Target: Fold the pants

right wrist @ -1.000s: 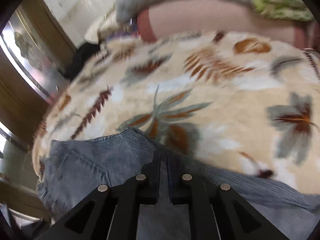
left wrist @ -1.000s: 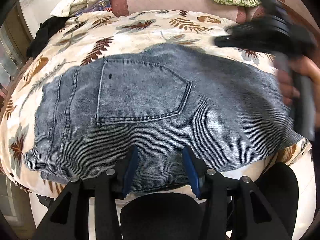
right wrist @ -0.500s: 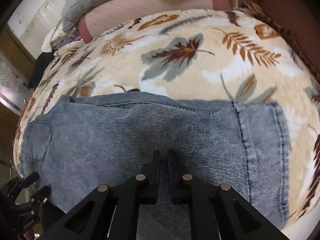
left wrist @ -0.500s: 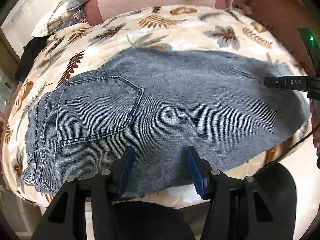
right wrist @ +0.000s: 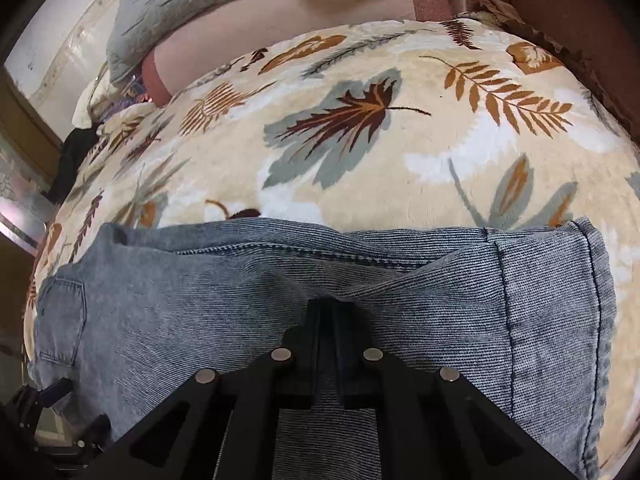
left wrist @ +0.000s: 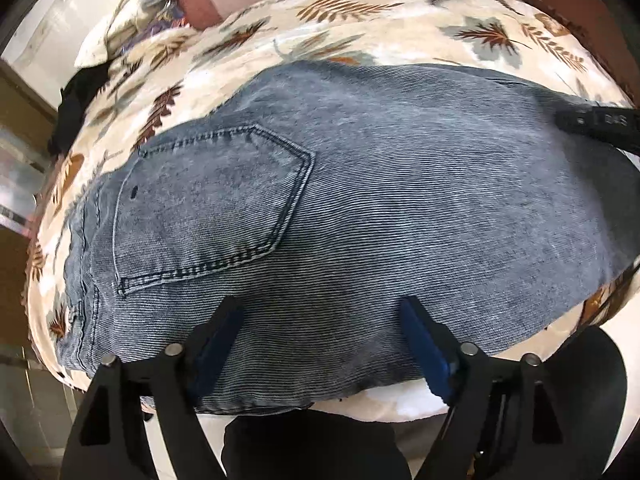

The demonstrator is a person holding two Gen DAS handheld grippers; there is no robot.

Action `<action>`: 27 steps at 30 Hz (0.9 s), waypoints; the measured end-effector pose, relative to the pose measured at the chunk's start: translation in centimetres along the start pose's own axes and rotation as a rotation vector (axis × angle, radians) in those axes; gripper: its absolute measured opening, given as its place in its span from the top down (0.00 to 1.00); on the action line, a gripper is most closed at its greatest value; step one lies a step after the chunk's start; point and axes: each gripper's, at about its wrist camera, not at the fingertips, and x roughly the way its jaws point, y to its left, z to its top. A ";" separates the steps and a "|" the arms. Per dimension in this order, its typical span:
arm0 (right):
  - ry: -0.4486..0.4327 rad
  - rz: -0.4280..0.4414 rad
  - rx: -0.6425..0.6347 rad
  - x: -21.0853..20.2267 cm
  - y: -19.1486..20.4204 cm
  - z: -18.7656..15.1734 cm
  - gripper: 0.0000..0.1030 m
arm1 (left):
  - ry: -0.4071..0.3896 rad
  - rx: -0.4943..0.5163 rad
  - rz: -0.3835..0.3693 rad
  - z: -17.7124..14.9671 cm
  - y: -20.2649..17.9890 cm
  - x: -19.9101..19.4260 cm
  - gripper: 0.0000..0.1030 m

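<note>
Denim pants (left wrist: pixel 360 216) are spread flat on the leaf-print blanket (right wrist: pixel 400 140) of a bed, long axis running across both views. Their near edge is straddled by the left gripper (left wrist: pixel 320 344), whose jaws have just been opening; a fold near the hem end is pinched by the closed right gripper (right wrist: pixel 326 344).

- Left gripper (left wrist: pixel 322 326): jaws have just been opening, now wide; blue pads (left wrist: pixel 424 350) clear of the cloth.
- Folded jeans (left wrist: pixel 400 208) lie flat between and beyond the jaws, on leaf-print blanket (left wrist: pixel 400 28).
- Back pocket (left wrist: pixel 208 204) beyond the left jaw.
- Right gripper (left wrist: pixel 592 124) far right, over the denim.
</note>
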 end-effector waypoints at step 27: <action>-0.008 -0.051 -0.080 -6.8 -2.5 -10.2 0.92 | -0.037 -0.285 0.123 -2.3 16.4 1.6 0.08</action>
